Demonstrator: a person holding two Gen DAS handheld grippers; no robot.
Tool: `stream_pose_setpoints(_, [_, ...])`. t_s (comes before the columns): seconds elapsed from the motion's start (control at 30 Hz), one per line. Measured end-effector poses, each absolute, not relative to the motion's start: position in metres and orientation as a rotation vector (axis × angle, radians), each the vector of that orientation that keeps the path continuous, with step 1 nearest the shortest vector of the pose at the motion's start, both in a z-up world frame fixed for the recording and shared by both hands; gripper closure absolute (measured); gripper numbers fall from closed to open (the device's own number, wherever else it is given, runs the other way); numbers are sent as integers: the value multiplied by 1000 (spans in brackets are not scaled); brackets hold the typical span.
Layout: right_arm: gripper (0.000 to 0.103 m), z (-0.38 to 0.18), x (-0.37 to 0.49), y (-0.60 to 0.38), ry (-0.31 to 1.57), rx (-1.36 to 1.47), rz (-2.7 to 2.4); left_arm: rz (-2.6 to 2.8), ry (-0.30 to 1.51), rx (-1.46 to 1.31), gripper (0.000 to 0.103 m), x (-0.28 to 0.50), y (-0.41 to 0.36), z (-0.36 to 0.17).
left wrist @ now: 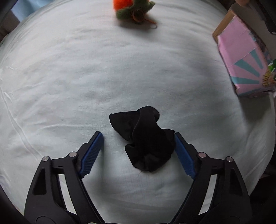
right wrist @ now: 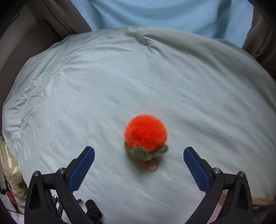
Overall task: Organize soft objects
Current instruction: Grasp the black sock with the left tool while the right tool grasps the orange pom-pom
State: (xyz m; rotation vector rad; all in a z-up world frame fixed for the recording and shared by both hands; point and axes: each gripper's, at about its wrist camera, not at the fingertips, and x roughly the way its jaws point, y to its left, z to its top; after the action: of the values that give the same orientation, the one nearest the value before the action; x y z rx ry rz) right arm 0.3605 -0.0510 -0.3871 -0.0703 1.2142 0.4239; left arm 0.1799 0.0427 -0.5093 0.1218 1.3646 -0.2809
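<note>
Black sock (left wrist: 146, 139) sits between the spread left gripper (left wrist: 138, 136); right gripper (right wrist: 138, 153), also spread, flanks an orange pompom (right wrist: 145, 133) whose fluff may slip free

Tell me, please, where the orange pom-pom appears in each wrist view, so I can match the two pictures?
Left wrist view: the orange pom-pom lies at the top edge, partly cut off, far beyond the open left gripper.
Right wrist view: the pom-pom sits near the centre, just ahead of the open right gripper.
Shared landmark: the pale bedsheet under it; the black sock also shows at the right view's bottom edge.
</note>
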Motion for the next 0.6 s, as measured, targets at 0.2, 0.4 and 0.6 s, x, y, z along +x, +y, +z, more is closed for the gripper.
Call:
stream_pose_setpoints(0.2, [20,-427,386,-46,1266,-39,405,-289,1342,184,33,176,34,-514])
stream_pose_setpoints(0.4, [56,-449,388,-39,1294,-65,408,-277,1343,178,62,178,32,-509])
stream_pose_setpoints(0.6, [66,-450,384,-41,1261,-67,405,-273,1333,158,84,180,34,-502])
